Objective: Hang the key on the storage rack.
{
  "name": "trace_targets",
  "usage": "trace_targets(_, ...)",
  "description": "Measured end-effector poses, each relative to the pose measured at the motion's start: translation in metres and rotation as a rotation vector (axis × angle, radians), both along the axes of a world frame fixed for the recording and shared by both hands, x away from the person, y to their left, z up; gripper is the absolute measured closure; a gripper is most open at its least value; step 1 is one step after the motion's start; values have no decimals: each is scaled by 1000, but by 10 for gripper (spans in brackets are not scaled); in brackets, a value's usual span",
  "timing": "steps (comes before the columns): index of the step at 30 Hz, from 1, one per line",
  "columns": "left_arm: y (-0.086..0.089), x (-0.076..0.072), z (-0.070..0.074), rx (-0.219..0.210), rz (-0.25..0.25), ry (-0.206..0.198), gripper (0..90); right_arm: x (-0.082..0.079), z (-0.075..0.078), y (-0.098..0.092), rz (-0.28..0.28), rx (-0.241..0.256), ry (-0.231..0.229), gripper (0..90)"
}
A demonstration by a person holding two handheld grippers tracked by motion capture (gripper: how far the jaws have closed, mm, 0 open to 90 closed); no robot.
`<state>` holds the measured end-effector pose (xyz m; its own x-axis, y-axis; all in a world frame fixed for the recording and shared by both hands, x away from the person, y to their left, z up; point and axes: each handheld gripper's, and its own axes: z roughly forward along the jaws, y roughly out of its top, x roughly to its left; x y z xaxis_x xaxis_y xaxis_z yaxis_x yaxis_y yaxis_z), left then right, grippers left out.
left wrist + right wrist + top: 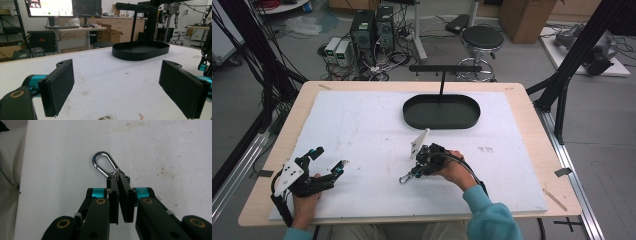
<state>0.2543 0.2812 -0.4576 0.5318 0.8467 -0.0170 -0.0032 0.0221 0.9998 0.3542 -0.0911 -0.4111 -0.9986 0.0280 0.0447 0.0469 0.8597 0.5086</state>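
Observation:
A silver carabiner clip (103, 164) lies over the white mat, its loop sticking out past the tips of my right gripper (118, 177), which is shut on its lower end. In the high view the same carabiner (405, 177) shows near the table's middle front, held by the right gripper (412, 173) in a hand with a teal sleeve. My left gripper (329, 161) rests at the front left, jaws wide open with nothing between the pads (58, 87). A black oval tray (441, 112) with an upright T-shaped hanging stand (444, 68) sits at the back centre.
The white mat (362, 125) covers most of the wooden table (532, 115). The tray (140, 50) is ahead of the left gripper. Black frame posts (572, 55) rise at the right, cables and computers lie on the floor behind.

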Motion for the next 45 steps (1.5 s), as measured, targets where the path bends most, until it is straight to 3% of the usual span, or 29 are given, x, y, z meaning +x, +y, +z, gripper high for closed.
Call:
trace_targets(10, 0, 0, 0, 0, 0, 0, 133, 2, 0, 0, -22, -1, 37, 892)
trace_targets(15, 0, 0, 0, -1, 1, 1, 133, 3, 3, 0, -72, 18, 104, 893)
trace_targets(17, 0, 0, 0, -1, 1, 1, 133, 3, 4, -1, -85, 19, 108, 893)
trace_targets(22, 0, 0, 0, 0, 0, 1, 133, 7, 14, -6, -108, 113, 122, 892)
trace_targets(25, 0, 0, 0, -1, 1, 2, 133, 8, 19, -9, -126, 133, 128, 892)
trace_targets(27, 0, 0, 0, -2, 1, 2, 133, 11, 25, -15, -139, 178, 122, 892)
trace_targets(31, 0, 0, 0, 0, 0, 0, 133, 14, 32, -20, -161, 190, 107, 892)
trace_targets(37, 0, 0, 0, 0, 0, 0, 133, 21, 52, -36, -206, 272, 84, 892)
trace_targets(45, 0, 0, 0, -1, 1, 1, 133, 35, 80, -61, -273, 352, 17, 892)
